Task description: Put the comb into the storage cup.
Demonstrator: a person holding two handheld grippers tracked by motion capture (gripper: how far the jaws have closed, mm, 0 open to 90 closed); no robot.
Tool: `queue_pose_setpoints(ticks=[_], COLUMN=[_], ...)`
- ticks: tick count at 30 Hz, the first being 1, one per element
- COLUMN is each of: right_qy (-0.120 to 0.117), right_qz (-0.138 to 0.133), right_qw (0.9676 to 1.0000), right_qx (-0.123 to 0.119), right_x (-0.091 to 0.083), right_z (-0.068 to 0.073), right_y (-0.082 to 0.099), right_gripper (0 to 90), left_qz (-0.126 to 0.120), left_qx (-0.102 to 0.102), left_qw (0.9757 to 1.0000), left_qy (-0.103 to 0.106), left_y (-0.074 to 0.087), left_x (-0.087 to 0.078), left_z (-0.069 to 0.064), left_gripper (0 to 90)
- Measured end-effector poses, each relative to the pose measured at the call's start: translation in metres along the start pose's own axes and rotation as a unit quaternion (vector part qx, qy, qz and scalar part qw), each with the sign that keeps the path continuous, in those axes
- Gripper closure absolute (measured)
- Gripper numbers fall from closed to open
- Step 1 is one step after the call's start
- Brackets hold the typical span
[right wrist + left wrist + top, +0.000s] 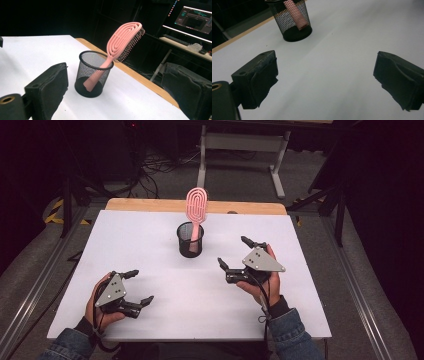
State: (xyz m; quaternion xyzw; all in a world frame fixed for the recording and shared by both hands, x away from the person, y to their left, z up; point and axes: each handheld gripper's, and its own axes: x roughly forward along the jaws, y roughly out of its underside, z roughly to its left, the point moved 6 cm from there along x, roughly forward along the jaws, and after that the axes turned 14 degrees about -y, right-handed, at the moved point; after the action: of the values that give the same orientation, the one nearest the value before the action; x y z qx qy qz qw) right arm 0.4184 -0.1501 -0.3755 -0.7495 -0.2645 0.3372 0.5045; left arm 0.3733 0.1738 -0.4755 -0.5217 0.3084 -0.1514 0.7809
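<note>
So the pink plastic hairbrush (196, 206) stands handle-down in a black wire-mesh cup (190, 240), toward the far edge of the white table (150, 235). Left gripper (138, 287) and right gripper (235, 254) sit near the near edge, jaws spread wide, holding nothing.

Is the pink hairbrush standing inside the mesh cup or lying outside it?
Inside. The pink hairbrush stands handle-down in the black mesh cup, leaning on its rim.

no readable text, label or number anywhere; monitor (194, 18) content too blurred
</note>
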Motion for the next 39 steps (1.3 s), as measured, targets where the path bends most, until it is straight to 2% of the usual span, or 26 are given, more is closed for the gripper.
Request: queue_pose_setpoints(ticks=[13, 26, 39], right_qy=[0.006, 0.015, 0.028], right_qz=[0.011, 0.029, 0.046], right_qw=[0.9999, 0.9995, 0.9985], right_qx=[-0.003, -0.003, -0.006], right_x=[-0.011, -0.025, -0.032], right_z=[-0.001, -0.004, -0.006], right_y=[0.009, 0.026, 0.041], right_gripper=[7.8, 7.8, 8.0], left_qz=[0.0, 0.001, 0.003], left_qx=[-0.001, 0.0, 0.002], left_qw=[1.0, 1.0, 1.0], left_qy=[0.0, 0.001, 0.001], left_y=[0.0, 0.0, 0.001], left_x=[0.001, 0.001, 0.001], left_z=[0.0, -0.001, -0.001], left_gripper=[6.5, 6.6, 6.6])
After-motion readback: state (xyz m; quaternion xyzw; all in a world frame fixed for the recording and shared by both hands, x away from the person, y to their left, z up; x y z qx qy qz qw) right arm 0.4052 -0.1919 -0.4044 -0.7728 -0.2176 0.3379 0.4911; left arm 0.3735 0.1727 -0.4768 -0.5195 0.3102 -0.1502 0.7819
